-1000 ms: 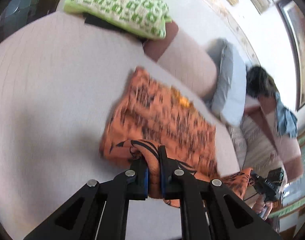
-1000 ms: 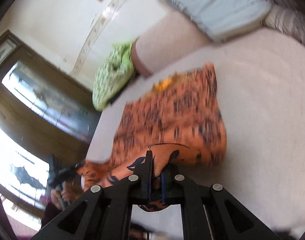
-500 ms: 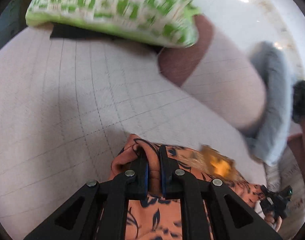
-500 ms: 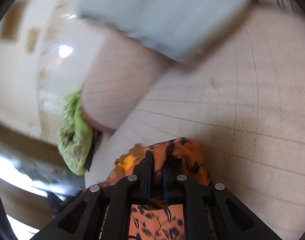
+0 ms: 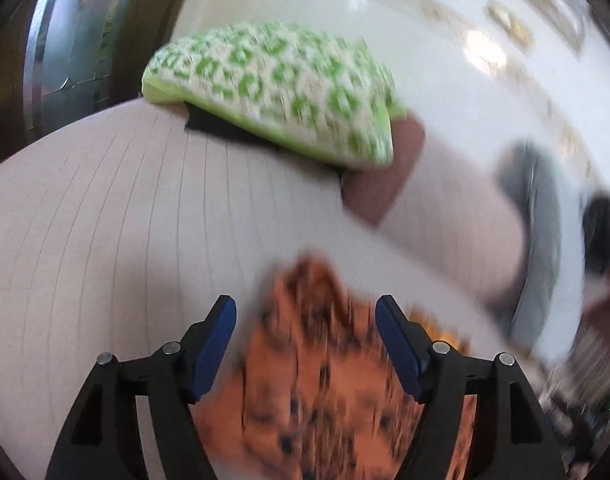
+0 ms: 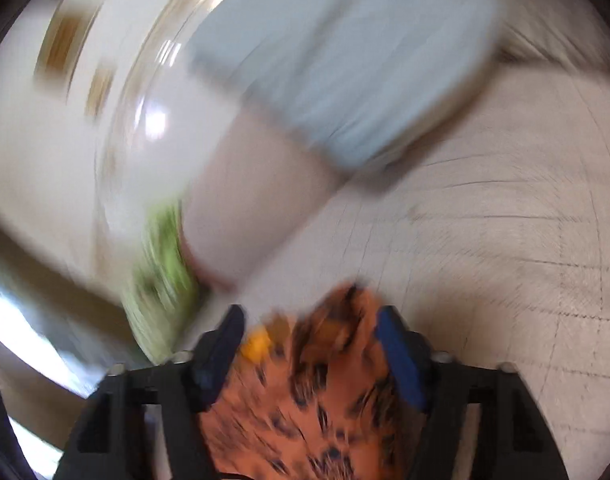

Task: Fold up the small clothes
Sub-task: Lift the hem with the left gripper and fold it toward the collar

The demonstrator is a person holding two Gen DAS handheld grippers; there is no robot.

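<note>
An orange garment with a black pattern (image 5: 329,376) lies on the pale bed sheet (image 5: 105,220), blurred by motion. My left gripper (image 5: 306,318) is open, its blue pads spread on either side of the cloth's upper corner. The same garment shows in the right wrist view (image 6: 317,396), with a small yellow patch at its left. My right gripper (image 6: 311,328) is open too, its jaws wide apart over the garment's corner. Neither gripper holds the cloth.
A green and white patterned pillow (image 5: 281,84) lies at the head of the bed by a pink bolster (image 5: 437,216). A light blue pillow (image 6: 345,64) lies near the bolster. The wall stands behind. Dark wooden window frames stand at the left (image 5: 45,40).
Both grippers carried the garment's edge forward across the bed toward the pillows, folding it over. Both then opened and let go of the cloth.
</note>
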